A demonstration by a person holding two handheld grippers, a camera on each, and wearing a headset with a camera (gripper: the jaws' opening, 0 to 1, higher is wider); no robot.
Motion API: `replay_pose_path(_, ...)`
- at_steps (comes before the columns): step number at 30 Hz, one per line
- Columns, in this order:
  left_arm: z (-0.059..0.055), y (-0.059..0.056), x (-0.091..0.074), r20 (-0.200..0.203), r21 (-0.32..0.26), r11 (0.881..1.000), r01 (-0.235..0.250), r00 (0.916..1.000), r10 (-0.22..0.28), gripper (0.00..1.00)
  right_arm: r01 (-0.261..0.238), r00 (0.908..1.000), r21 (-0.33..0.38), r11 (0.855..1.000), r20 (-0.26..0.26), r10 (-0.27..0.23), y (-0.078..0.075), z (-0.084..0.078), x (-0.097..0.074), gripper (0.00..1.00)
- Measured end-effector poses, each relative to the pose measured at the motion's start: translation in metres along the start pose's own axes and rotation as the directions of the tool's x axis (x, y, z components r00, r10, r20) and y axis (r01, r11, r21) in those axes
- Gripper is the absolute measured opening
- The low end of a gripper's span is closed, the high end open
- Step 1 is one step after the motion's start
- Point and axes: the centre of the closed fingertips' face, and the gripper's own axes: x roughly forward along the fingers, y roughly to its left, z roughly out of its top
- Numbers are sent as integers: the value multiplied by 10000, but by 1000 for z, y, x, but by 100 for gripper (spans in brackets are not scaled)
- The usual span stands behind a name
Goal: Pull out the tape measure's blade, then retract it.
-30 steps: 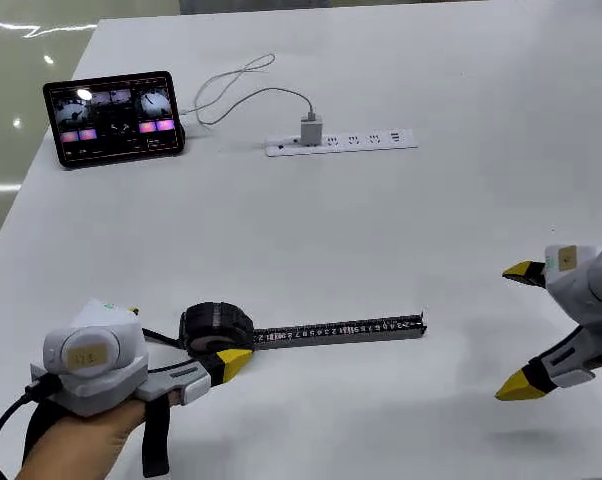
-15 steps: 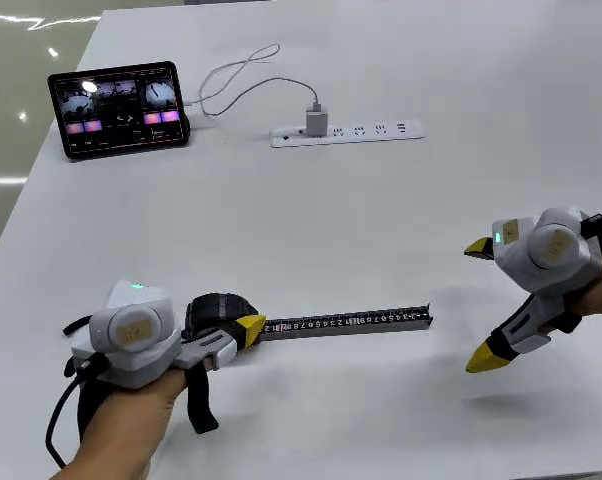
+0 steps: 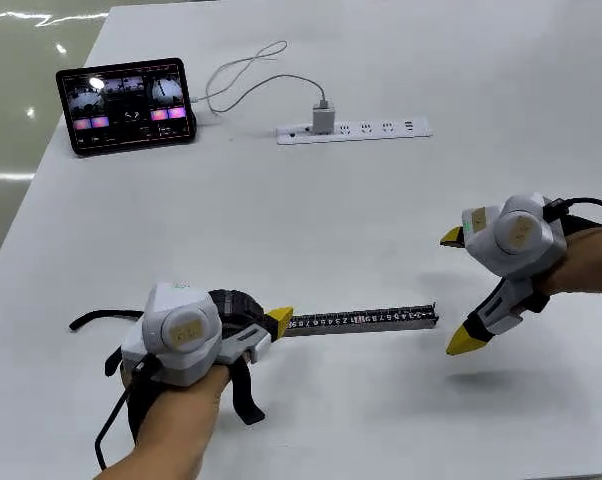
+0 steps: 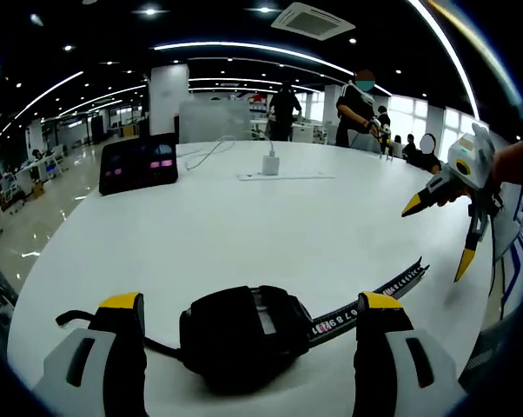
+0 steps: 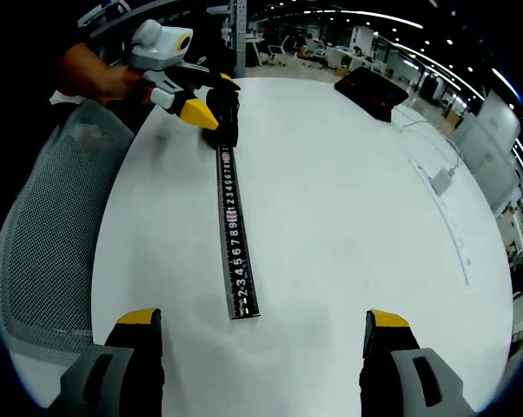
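A black tape measure case (image 3: 233, 305) lies on the white table (image 3: 311, 230) with its blade (image 3: 361, 320) drawn out to the right. My left gripper (image 3: 256, 310) is open, and its yellow-tipped jaws straddle the case (image 4: 244, 334) with gaps on both sides. My right gripper (image 3: 459, 290) is open just right of the blade's end and above the table. In the right gripper view, the blade (image 5: 233, 234) runs away from my right gripper (image 5: 263, 319), with its end just ahead of the gap between the jaws. The left gripper view catches the blade (image 4: 383, 291) on the right.
A lit tablet (image 3: 126, 103) stands at the back left. A white power strip (image 3: 356, 129) with a charger and cable lies behind the middle. A black strap (image 3: 96, 320) trails left of the case. A mesh chair (image 5: 53, 234) stands at the table's edge. People stand beyond the far side.
My left gripper has moved forward so that its jaws now flank the case. My right gripper has come left, closer to the blade's end. The blade's length looks unchanged.
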Motion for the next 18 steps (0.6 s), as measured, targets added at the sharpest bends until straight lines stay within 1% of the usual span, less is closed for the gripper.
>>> replay_pose_path(3,-3,0,1,44,-23,10000,-53,10000,53,99,-53,10000,-78,10000,-72,52,1,-1,4,93)
replay_pose_path(7,-4,1,1,171,-157,9998,-95,9998,98,99,-135,9999,-176,9998,-107,133,1,-1,7,88)
replay_pose_path(8,-2,2,0,346,-577,9983,-71,9994,91,99,-187,9998,-207,9996,-79,185,2,0,8,86)
replay_pose_path(9,1,6,0,554,-671,9975,-231,9981,269,99,-185,9998,-221,9996,-89,183,2,0,9,85)
replay_pose_path(10,-1,7,0,440,-585,9980,-257,9986,282,99,-183,9998,-275,9995,-82,180,2,0,10,84)
replay_pose_path(12,-2,8,0,410,-638,9975,-293,9986,319,99,-238,9997,-370,9990,-41,237,3,2,12,78)
replay_pose_path(16,-1,9,0,496,-676,9974,-242,9984,275,99,-312,9995,-427,9986,-38,311,5,3,14,71)
replay_pose_path(18,-1,10,0,513,-725,9970,-255,9983,293,99,-349,9994,-536,9980,-46,347,5,2,16,66)
